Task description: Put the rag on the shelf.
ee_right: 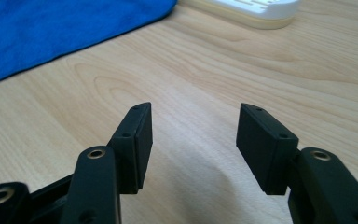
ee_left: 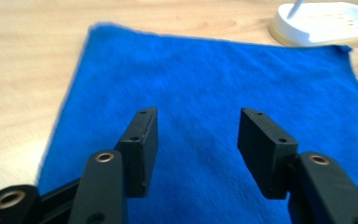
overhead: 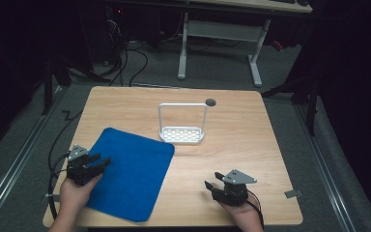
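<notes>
A: Why does the left hand-held gripper (overhead: 98,163) sit just at the edge of the blue cloth (overhead: 128,171)?

B: It seems that the person prepares to take the cloth. Its jaws stand wide apart with nothing between them, and in the left gripper view they point over the blue cloth (ee_left: 214,88), which lies flat on the left half of the tabletop (overhead: 232,130), its near corner at the front edge.

A: And the right hand-held gripper (overhead: 211,186)?

B: It is also open and empty. It rests low over bare wood at the front right, apart from the cloth. Probably it waits there until a second corner must be held.

A: What else is on the tabletop?

B: A white rack (overhead: 182,134) with a tall wire handle stands just behind the far right corner of the cloth; they look very near, perhaps touching. A small dark round spot (overhead: 210,102) is farther back.

A: Does something block the way?

B: Not for the left side. But if the cloth is lifted or folded toward the back, the rack could catch its corner.
</notes>
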